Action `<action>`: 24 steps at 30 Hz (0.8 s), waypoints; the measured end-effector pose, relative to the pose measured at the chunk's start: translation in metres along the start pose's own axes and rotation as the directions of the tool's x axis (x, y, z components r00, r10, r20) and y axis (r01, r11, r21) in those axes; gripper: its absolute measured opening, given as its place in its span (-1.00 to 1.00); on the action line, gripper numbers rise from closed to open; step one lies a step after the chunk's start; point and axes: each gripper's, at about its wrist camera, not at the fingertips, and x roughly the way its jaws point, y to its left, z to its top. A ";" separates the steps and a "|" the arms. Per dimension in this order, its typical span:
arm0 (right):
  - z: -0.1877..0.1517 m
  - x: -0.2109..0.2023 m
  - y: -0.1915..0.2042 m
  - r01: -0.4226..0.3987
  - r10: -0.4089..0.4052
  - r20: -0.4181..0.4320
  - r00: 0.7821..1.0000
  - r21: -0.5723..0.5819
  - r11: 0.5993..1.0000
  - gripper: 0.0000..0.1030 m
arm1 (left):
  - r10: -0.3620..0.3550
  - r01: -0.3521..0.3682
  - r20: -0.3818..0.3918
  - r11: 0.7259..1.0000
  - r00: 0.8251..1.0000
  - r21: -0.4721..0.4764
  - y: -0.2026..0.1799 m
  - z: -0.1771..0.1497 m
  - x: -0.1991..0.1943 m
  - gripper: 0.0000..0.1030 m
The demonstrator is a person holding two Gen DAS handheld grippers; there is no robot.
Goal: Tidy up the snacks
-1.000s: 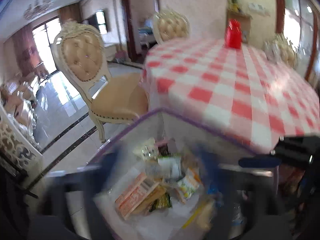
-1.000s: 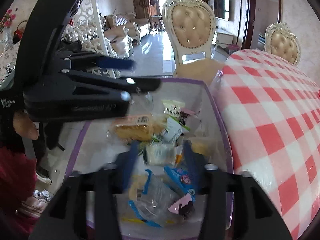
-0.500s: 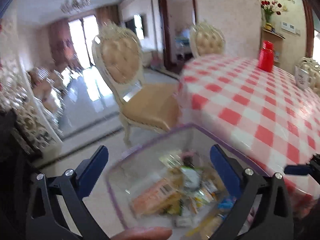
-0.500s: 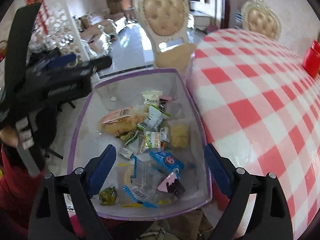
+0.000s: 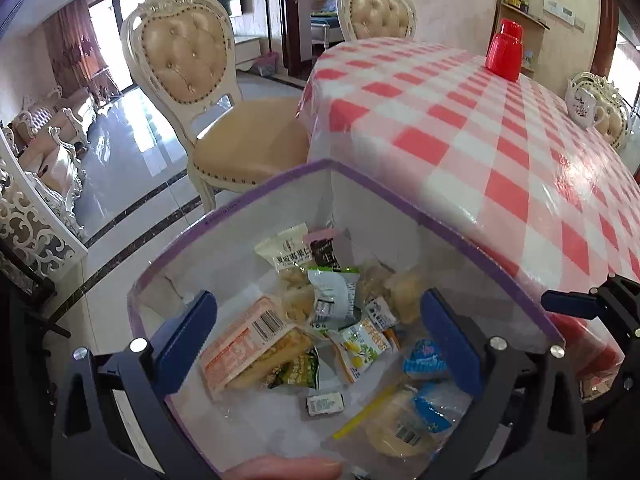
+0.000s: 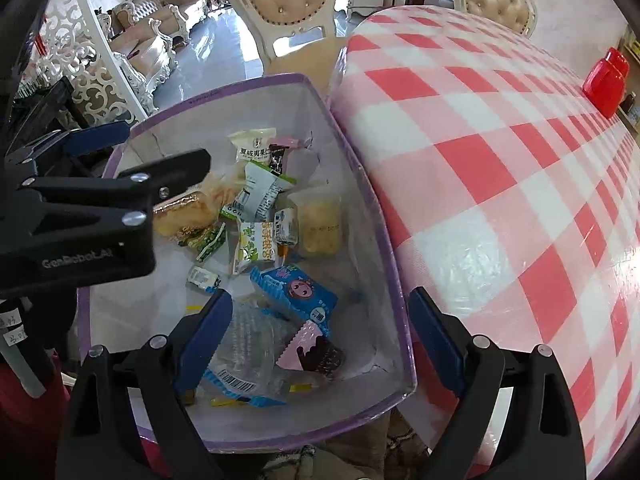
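Assorted wrapped snacks lie jumbled in a purple-rimmed translucent bin standing just left of the checkered table's near edge.

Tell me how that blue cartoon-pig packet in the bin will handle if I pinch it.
The blue pig packet looks like a thin film wrapper, so probably light and floppy. Its glossy surface may slip. It lies atop a clear bag, so pushing would likely slide it.

A red-and-white checked cloth is covering the tabletop, and a red container is standing on its far part. A white teapot is sitting near the edge. Two cream tufted chairs are standing around it on the glossy floor.
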 end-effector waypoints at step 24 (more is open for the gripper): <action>-0.002 0.001 0.007 -0.007 0.007 0.005 1.000 -0.018 1.000 0.68 | 0.007 -0.007 -0.038 1.000 0.999 -0.004 0.002 -0.001 0.013 0.97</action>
